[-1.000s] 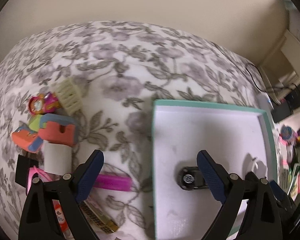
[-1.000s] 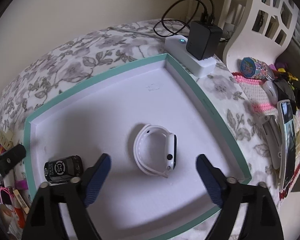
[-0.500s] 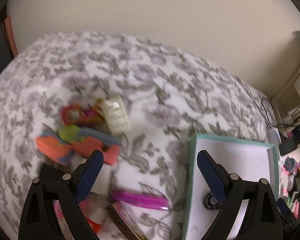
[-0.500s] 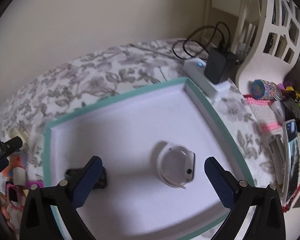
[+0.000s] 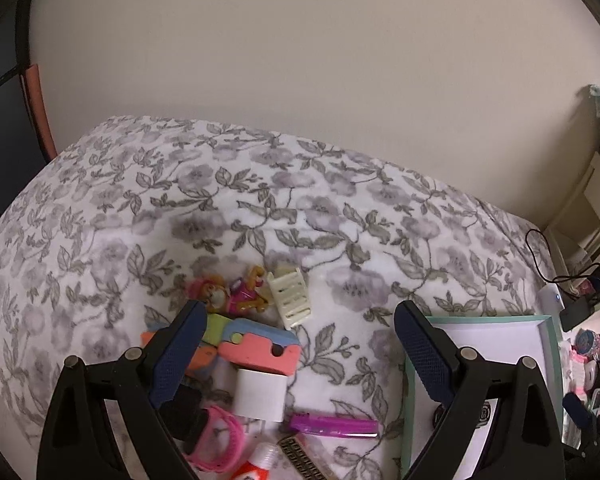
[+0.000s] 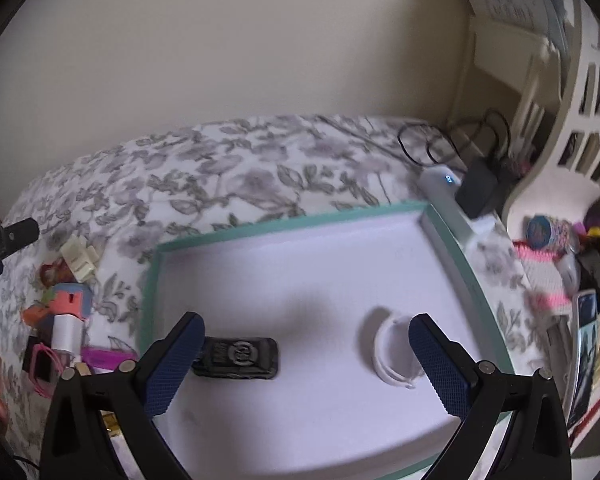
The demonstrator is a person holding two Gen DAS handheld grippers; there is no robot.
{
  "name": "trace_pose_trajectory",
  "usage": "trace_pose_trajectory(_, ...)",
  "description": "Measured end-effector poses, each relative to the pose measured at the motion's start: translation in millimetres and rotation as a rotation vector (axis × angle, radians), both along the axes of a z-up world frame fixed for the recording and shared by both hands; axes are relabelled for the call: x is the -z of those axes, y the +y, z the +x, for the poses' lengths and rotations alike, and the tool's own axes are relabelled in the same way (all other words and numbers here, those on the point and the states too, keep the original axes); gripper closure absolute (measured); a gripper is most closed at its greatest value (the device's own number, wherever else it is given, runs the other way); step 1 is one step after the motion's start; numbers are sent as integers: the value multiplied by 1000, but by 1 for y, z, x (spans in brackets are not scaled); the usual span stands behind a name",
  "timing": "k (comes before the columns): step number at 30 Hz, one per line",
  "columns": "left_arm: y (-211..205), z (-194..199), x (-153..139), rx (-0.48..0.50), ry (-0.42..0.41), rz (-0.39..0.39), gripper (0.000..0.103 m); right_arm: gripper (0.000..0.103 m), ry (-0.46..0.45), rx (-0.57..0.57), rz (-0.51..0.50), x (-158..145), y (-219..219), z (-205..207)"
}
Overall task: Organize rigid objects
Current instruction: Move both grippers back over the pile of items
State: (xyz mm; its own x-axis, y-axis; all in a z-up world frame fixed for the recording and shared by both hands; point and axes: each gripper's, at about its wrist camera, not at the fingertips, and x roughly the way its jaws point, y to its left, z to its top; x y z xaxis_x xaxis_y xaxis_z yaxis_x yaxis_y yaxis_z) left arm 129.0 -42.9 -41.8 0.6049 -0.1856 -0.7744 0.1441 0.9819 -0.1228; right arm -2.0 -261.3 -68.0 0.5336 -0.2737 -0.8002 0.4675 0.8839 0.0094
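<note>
Right gripper (image 6: 306, 356) is spread wide and holds nothing, poised over the teal-rimmed tray (image 6: 292, 222). Inside the tray lie a black case (image 6: 238, 358) bearing a round emblem, lettering unreadable, and a white watch band (image 6: 392, 356), well apart. Left gripper (image 5: 300, 356) is likewise released and empty above the loose pile on the floral bedspread (image 5: 260, 208): pink watch (image 5: 220, 442), white charger block (image 5: 260, 398), purple pen (image 5: 334, 426), coral foam block (image 5: 260, 346), cream clip (image 5: 290, 300), doll figure (image 5: 228, 294). A power strip (image 6: 440, 178) sits beyond the tray's far corner.
</note>
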Motion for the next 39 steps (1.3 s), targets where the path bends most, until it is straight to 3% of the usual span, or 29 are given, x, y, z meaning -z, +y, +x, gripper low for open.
trace_pose_trajectory(7, 35, 6, -12, -43, 51, 49, 8, 0, -21, -57, 39, -8, 30, 14)
trace_pose_trajectory(16, 77, 3, -11, -78, 115, 96, 8, 0, -1, -250, 74, -3, 95, 33)
trace_pose_trajectory(22, 99, -5, 11, -94, 214, 58, 8, 0, 58, -329, 137, 16, 124, 40)
trace_pose_trajectory(33, 120, -11, 63, -118, 412, -16, 8, 6, 143, -360, 222, 42, 140, 42)
trace_pose_trajectory(39, 122, -10, 68, -125, 443, -60, 8, 15, 169, -362, 250, 49, 143, 44)
